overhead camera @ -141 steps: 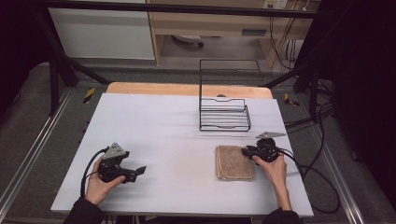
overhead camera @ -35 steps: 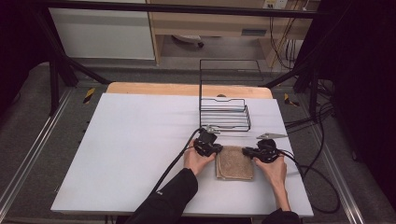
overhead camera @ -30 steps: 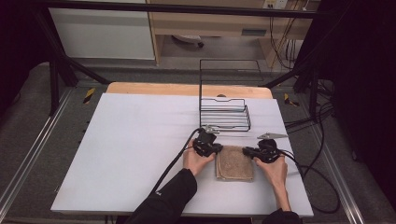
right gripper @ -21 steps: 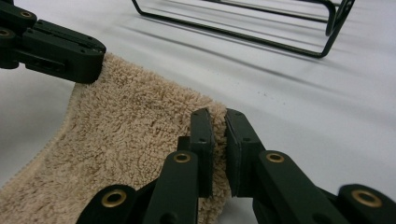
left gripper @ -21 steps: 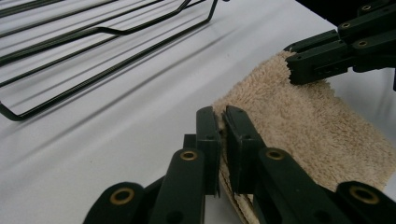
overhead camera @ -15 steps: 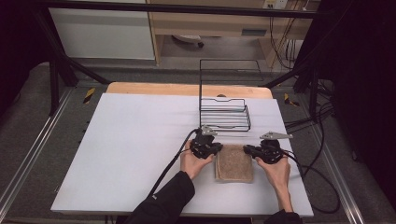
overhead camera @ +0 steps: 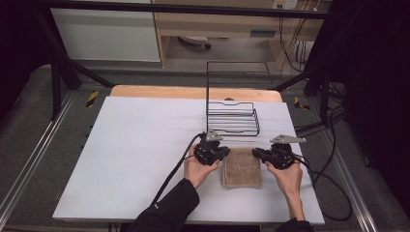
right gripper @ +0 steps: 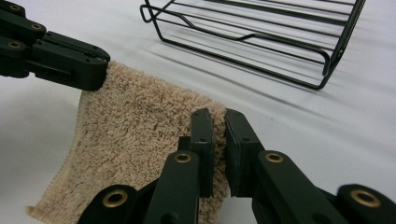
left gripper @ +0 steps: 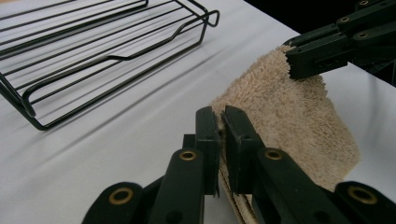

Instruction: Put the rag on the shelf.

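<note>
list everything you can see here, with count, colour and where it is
towel: one, beige, folded, on the table near the front edge, right of centre
wire rack: one, black, with a tall back frame, just behind the towel
table: one, white top with a wooden strip along the far edge
left gripper: one, black, jaws closed on the towel's far left corner
right gripper: one, black, jaws closed on the towel's far right corner
hands: two, one holding each gripper, a dark sleeve on the left arm

A beige terry-cloth towel (overhead camera: 241,167) with a looped pile lies on the plain white table (overhead camera: 130,159). The wire rack (overhead camera: 232,119) is black, as are both tongs, whose pivots carry brass-coloured rivets (right gripper: 182,157). A pale wood strip (overhead camera: 159,92) edges the table's far side.
</note>
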{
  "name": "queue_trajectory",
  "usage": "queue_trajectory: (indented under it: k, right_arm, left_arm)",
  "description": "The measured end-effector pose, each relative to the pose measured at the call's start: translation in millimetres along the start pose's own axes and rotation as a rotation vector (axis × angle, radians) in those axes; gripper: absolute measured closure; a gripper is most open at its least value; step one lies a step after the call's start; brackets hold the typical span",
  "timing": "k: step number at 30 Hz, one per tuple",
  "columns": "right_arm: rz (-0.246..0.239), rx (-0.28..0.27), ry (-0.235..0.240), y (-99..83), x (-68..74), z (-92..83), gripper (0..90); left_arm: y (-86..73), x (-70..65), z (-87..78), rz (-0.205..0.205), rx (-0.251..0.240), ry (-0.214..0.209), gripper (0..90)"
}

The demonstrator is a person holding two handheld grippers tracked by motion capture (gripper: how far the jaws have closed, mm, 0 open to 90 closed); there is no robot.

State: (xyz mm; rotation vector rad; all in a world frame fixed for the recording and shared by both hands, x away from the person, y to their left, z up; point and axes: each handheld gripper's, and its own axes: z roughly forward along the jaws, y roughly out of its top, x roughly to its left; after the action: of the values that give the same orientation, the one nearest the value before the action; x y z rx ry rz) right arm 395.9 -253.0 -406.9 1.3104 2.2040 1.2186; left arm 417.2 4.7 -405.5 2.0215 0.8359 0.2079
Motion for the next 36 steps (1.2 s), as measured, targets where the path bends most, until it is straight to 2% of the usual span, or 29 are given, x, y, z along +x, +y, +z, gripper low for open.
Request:
queue_trajectory:
  k: [5, 15, 36]
  right_arm:
    - [-0.005, -0.015, 0.002, 3.8, 3.9, -4.6, 83.6]
    - [-0.036, -0.077, 0.007, 12.5, 12.4, -15.0, 83.9]
    - [-0.060, -0.172, -0.018, 27.0, 26.0, -30.6, 84.0]
  left_arm:
    - [2.0, -1.3, -8.9, 0.002, -0.028, -0.003, 84.4]
    - [7.1, -2.5, -24.9, 0.009, -0.080, 0.001, 84.4]
    - [25.4, -1.4, -45.5, 0.036, -0.146, 0.014, 84.5]
